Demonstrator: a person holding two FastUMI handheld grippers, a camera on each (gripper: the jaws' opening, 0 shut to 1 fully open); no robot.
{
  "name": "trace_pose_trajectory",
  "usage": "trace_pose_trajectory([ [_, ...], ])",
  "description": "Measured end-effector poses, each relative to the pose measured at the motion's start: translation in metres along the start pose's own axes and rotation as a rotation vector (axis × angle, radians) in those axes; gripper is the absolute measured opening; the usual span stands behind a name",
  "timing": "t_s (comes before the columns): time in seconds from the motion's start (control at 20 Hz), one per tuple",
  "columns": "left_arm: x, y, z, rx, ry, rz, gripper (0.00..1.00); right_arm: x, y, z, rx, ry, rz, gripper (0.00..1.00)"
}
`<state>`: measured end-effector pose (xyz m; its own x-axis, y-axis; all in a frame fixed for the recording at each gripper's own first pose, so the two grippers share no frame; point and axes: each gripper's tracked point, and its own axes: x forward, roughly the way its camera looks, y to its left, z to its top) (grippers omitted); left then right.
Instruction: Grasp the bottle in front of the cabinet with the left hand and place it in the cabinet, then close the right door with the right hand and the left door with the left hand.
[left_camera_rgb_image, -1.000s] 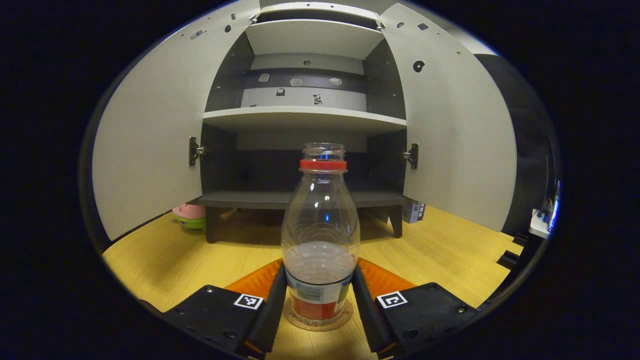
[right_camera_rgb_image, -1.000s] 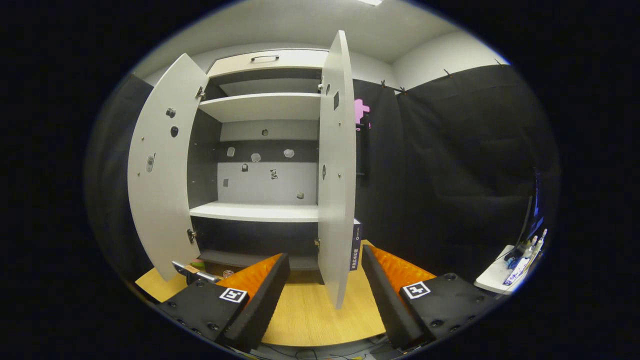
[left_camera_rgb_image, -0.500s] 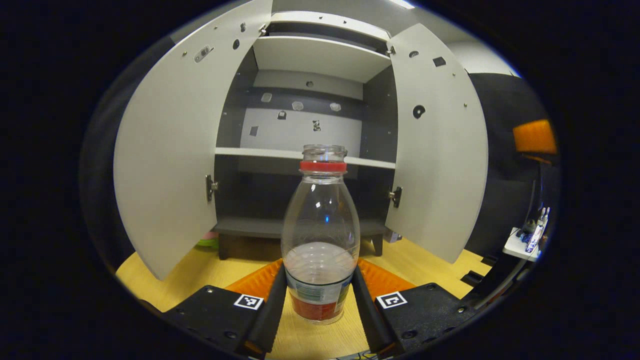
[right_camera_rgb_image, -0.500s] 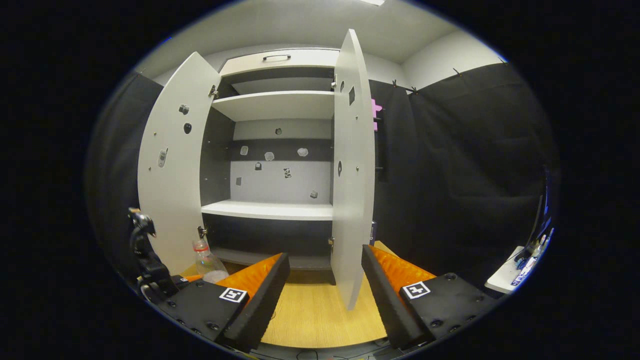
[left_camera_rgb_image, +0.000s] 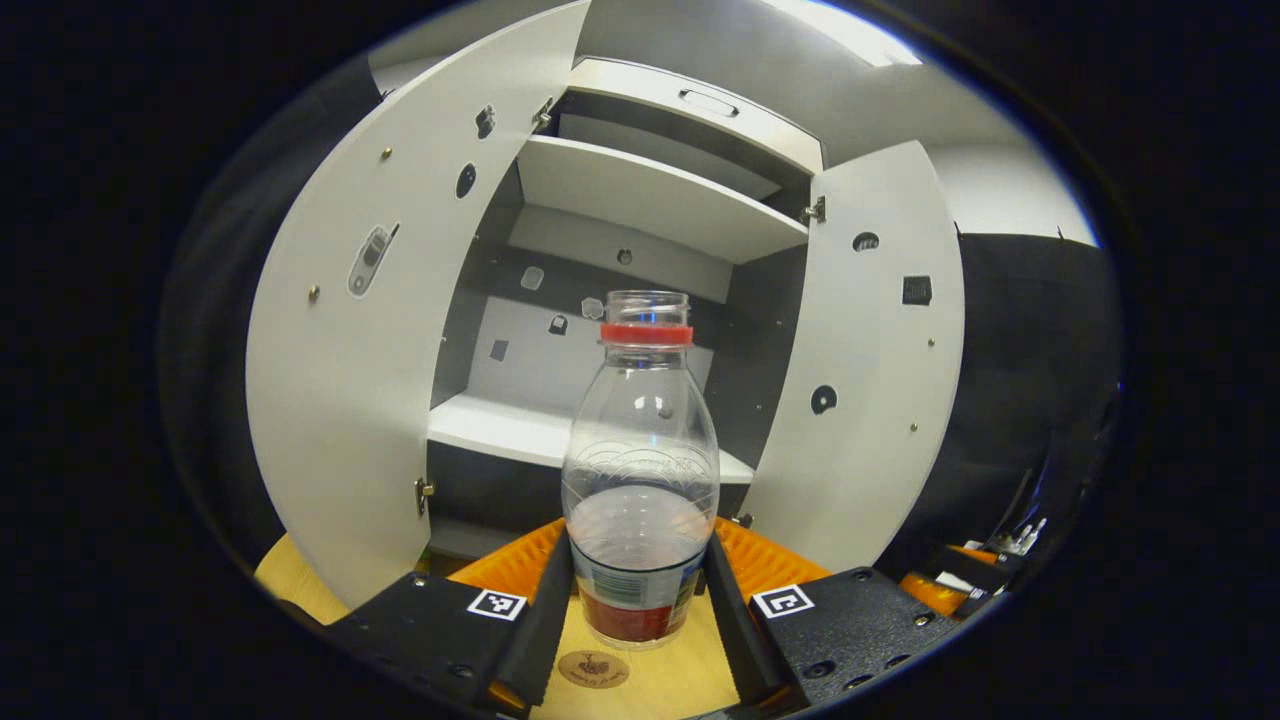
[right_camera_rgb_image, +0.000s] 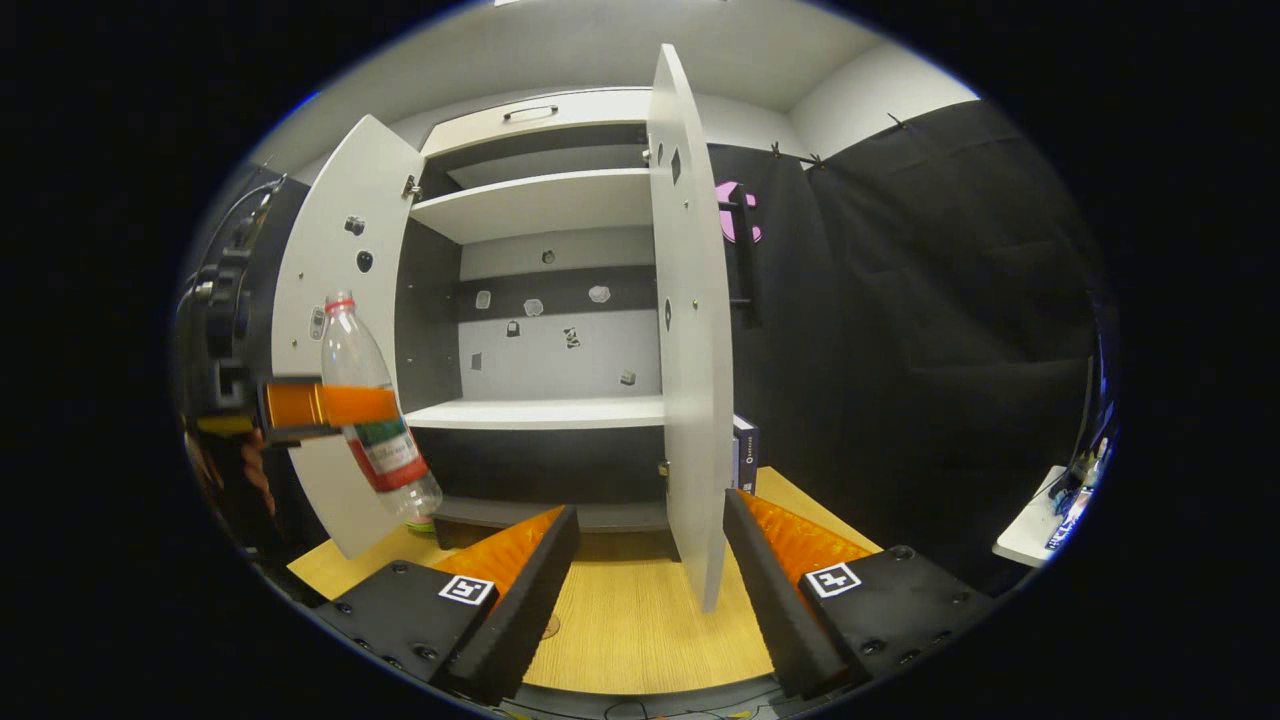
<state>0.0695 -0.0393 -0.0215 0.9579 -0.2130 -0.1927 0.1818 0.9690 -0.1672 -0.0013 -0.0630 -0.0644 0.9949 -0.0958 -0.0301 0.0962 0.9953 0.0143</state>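
Note:
A clear plastic bottle (left_camera_rgb_image: 640, 470) with a red neck ring, no cap and a red-banded label stands between the fingers of my left gripper (left_camera_rgb_image: 640, 570), which is shut on its lower body. In the right gripper view the bottle (right_camera_rgb_image: 375, 420) hangs tilted above the table, held by the left gripper (right_camera_rgb_image: 320, 405) in front of the open left door (right_camera_rgb_image: 345, 190). The cabinet's middle shelf (right_camera_rgb_image: 540, 412) and bottom shelf (right_camera_rgb_image: 570, 515) are bare. My right gripper (right_camera_rgb_image: 650, 510) is open, low over the table, facing the edge of the open right door (right_camera_rgb_image: 690, 350).
A round coaster (left_camera_rgb_image: 593, 668) lies on the wooden table (right_camera_rgb_image: 630, 620) under the bottle. A small box (right_camera_rgb_image: 745, 455) stands right of the cabinet. A green and pink thing (right_camera_rgb_image: 422, 523) lies by the cabinet's left foot. A white tray (right_camera_rgb_image: 1030, 520) sits far right.
The left gripper has lifted the bottle off the coaster and raised it in front of the cabinet, tilting upward. The right gripper has barely moved.

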Motion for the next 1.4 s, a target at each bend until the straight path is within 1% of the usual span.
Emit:
trace_pose_trajectory([
  [0.1, 0.020, -0.007, 0.037, 0.005, -0.049, -0.034, 0.68, -0.001, -0.008, -0.001, 0.017, -0.001, -0.016, 0.97],
  [0.25, 0.053, -0.016, 0.078, 0.055, -0.093, -0.059, 0.68, -0.003, -0.026, 0.002, 0.043, -0.015, -0.061, 0.97],
  [0.4, 0.097, -0.010, 0.094, 0.103, -0.105, -0.029, 0.70, -0.006, -0.058, -0.004, 0.068, -0.007, -0.130, 0.97],
  [0.5, 0.129, -0.007, 0.097, 0.099, -0.088, -0.027, 0.70, -0.005, -0.077, -0.006, 0.090, 0.002, -0.176, 0.97],
  [0.65, 0.180, 0.006, 0.100, 0.108, -0.059, 0.000, 0.70, -0.012, -0.105, -0.004, 0.101, -0.007, -0.251, 0.97],
  [0.8, 0.233, 0.020, 0.092, 0.142, -0.016, 0.031, 0.70, -0.023, -0.128, 0.000, 0.097, -0.018, -0.317, 0.97],
  [1.0, 0.289, 0.029, 0.066, 0.196, 0.038, 0.060, 0.70, -0.027, -0.140, -0.001, 0.106, -0.017, -0.366, 0.97],
  [1.05, 0.299, 0.033, 0.057, 0.205, 0.068, 0.076, 0.70, -0.028, -0.143, -0.002, 0.106, -0.012, -0.373, 0.97],
  [1.15, 0.320, 0.034, 0.039, 0.201, 0.118, 0.079, 0.70, -0.030, -0.151, -0.002, 0.096, -0.008, -0.397, 0.97],
  [1.3, 0.339, 0.045, 0.017, 0.201, 0.182, 0.103, 0.70, -0.030, -0.156, 0.001, 0.093, -0.020, -0.416, 0.97],
  [1.4, 0.346, 0.052, 0.005, 0.178, 0.207, 0.123, 0.71, -0.030, -0.159, -0.002, 0.091, -0.017, -0.426, 0.97],
])
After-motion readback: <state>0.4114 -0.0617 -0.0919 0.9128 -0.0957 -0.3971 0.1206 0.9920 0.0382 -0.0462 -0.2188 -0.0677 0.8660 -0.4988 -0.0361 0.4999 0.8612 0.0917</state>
